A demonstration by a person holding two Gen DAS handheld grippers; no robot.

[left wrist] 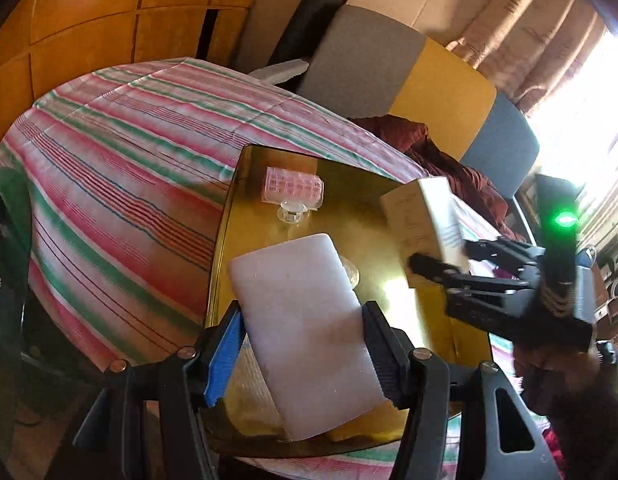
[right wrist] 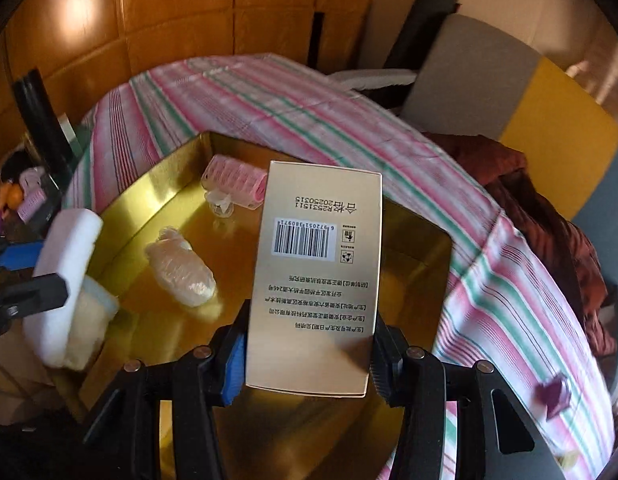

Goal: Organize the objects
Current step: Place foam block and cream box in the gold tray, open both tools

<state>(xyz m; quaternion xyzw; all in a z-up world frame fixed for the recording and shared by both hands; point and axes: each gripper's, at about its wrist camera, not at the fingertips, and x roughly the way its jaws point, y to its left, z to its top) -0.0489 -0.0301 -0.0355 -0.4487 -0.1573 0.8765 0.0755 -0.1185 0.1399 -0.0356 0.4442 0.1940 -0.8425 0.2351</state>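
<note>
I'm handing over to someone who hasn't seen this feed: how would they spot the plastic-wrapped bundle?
Find the gold tray on the striped cloth. The plastic-wrapped bundle lies loose on the tray floor, nearer the camera than the pink hair roller and left of the gold box in the right gripper. It alone is a pale, crinkly, translucent oblong that no gripper holds.
</note>
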